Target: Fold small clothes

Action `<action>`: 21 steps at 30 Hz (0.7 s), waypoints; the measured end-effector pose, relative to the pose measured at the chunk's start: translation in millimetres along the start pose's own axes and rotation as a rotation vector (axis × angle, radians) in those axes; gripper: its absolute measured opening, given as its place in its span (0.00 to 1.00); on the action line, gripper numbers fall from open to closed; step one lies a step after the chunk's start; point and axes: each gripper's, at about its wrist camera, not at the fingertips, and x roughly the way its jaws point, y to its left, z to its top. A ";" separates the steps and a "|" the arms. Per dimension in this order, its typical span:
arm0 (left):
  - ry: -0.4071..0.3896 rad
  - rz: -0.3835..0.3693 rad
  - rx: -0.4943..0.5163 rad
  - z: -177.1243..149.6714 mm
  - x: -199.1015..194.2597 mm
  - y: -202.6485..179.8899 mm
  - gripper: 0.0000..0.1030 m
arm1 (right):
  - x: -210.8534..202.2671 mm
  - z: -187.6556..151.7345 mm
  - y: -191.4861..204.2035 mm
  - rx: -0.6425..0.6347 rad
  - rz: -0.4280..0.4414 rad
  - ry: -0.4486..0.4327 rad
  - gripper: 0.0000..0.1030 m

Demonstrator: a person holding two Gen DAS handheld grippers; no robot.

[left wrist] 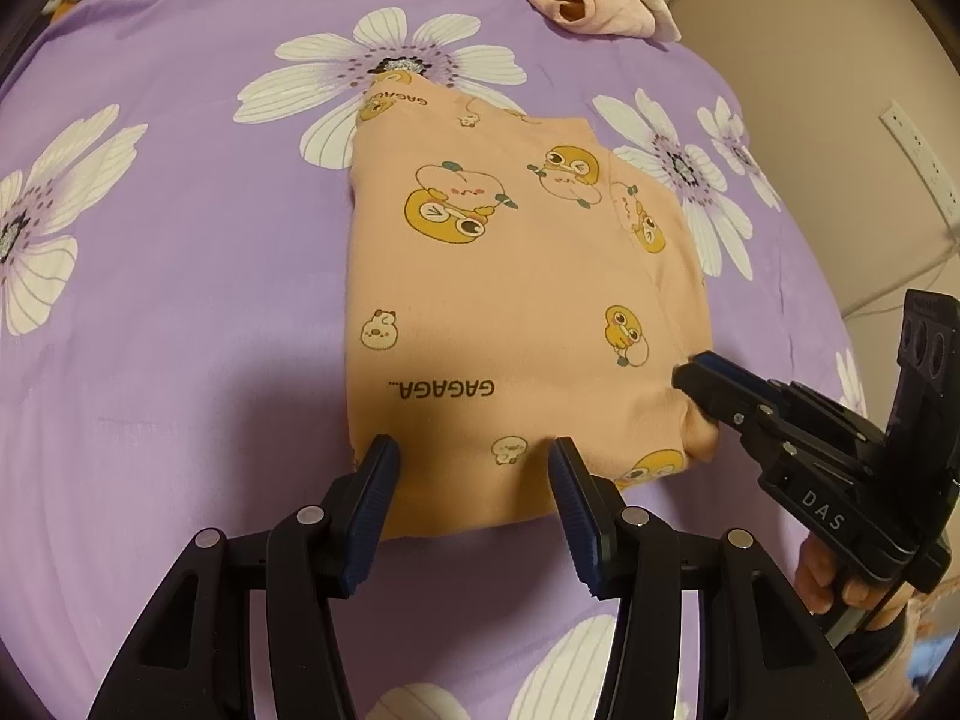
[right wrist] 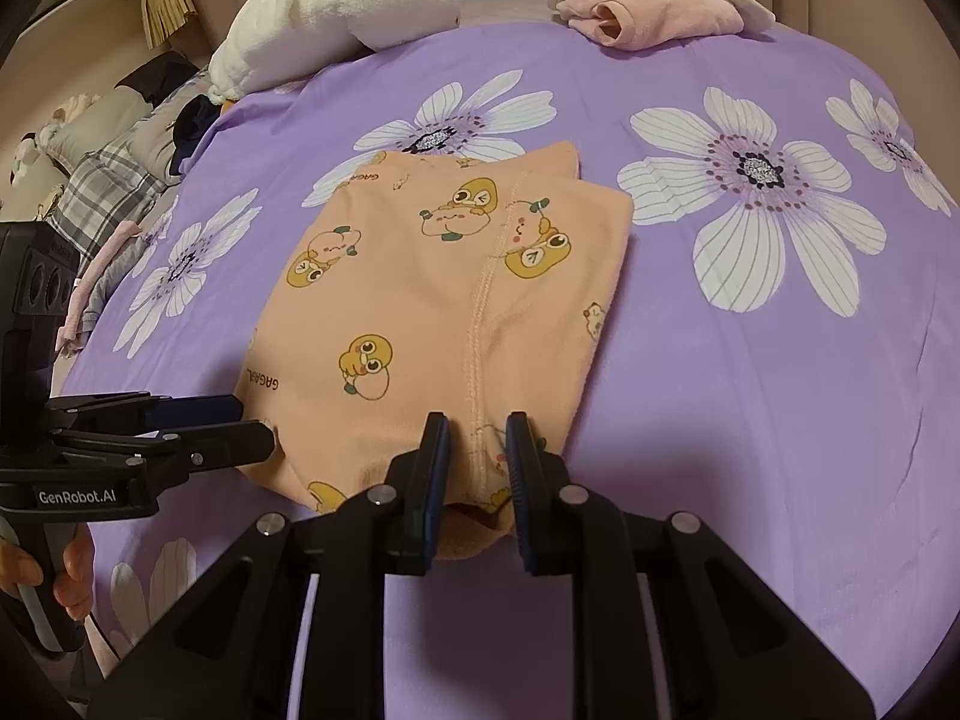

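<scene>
Left wrist view: a peach garment (left wrist: 516, 312) printed with cartoon ducks lies folded at the centre of the frame on a purple sheet (left wrist: 180, 276) with white flowers. The left gripper (left wrist: 474, 468) fills the lower middle, its jaws spread apart, both tips resting on the garment's near edge with the cloth running across between them, not pinched. At the lower right the right gripper (left wrist: 690, 369) comes in from the side, its jaws nearly together, the tip at the garment's near right corner; a hand (left wrist: 840, 576) holds its grip at the right edge. A pink garment (left wrist: 594, 3) lies at the upper right, partly under a cream cloth. Right wrist view: the peach garment (right wrist: 444, 312) sits centre frame, a stitched seam running toward the camera. The right gripper (right wrist: 477, 438) at lower centre has its jaws drawn close, pinching a bunched fold of the near edge around that seam. The left gripper (right wrist: 252, 426) reaches in from the left edge, tips on the garment's left corner. A white towel (right wrist: 336, 18) lies at the upper left, the pink garment (right wrist: 654, 15) at the upper right
</scene>
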 end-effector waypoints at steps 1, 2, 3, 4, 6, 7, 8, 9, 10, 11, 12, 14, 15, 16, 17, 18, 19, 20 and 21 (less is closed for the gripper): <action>0.001 -0.001 -0.001 -0.2 0.1 0.3 0.49 | -0.1 0.0 0.1 -0.001 -0.001 0.001 0.19; 0.001 -0.002 -0.002 0.0 0.1 0.3 0.49 | -0.1 -0.1 0.4 -0.002 -0.003 0.002 0.19; 0.002 -0.002 -0.004 -0.1 0.0 0.5 0.49 | 0.2 0.6 -0.1 -0.004 -0.004 0.003 0.19; 0.002 -0.003 -0.004 -0.1 -0.1 0.8 0.49 | 0.1 0.5 0.1 -0.004 -0.004 0.004 0.19; 0.003 -0.003 -0.004 -0.2 -0.2 1.2 0.49 | 0.2 0.7 0.0 -0.003 -0.003 0.004 0.19; 0.002 -0.002 -0.003 -0.1 -0.3 1.3 0.49 | -0.1 0.4 -0.2 -0.002 -0.003 0.004 0.19; 0.002 -0.002 -0.003 -0.1 -0.3 1.3 0.49 | 0.2 0.7 0.1 -0.003 -0.003 0.004 0.19; 0.002 -0.002 -0.003 -0.1 -0.4 1.4 0.49 | 0.2 0.7 0.1 -0.003 -0.003 0.004 0.19; 0.002 -0.002 -0.002 -0.1 -0.4 1.6 0.49 | 0.3 0.8 0.2 -0.004 -0.003 0.004 0.19; 0.002 -0.001 -0.002 -0.1 -0.1 1.4 0.49 | 0.2 0.7 0.3 -0.004 -0.003 0.004 0.19; 0.002 0.000 -0.002 -0.1 0.0 1.5 0.49 | 0.1 0.5 0.3 -0.004 -0.003 0.004 0.19; 0.002 0.000 -0.002 -0.2 0.0 1.5 0.49 | 0.1 0.3 0.5 -0.003 -0.003 0.004 0.20; 0.002 0.000 -0.003 -0.2 0.0 1.6 0.49 | 0.1 0.3 0.5 -0.002 -0.003 0.004 0.20; 0.002 -0.001 -0.002 -0.1 0.0 1.6 0.49 | 0.1 0.4 0.5 -0.003 -0.003 0.004 0.20; 0.003 -0.001 -0.003 -0.3 0.0 1.8 0.49 | 0.1 0.4 0.5 -0.003 -0.003 0.004 0.20; 0.003 0.000 -0.003 -0.4 0.2 1.8 0.49 | 0.2 0.5 0.4 -0.003 -0.003 0.005 0.20; 0.003 0.000 -0.003 -0.3 0.1 1.6 0.49 | -0.1 0.1 0.4 -0.004 -0.003 0.005 0.20; 0.003 0.000 -0.002 -0.1 0.0 1.4 0.49 | 0.1 0.4 0.4 -0.003 -0.003 0.005 0.20; 0.003 0.000 -0.002 -0.1 0.0 1.5 0.49 | 0.2 0.5 0.5 -0.003 -0.003 0.005 0.20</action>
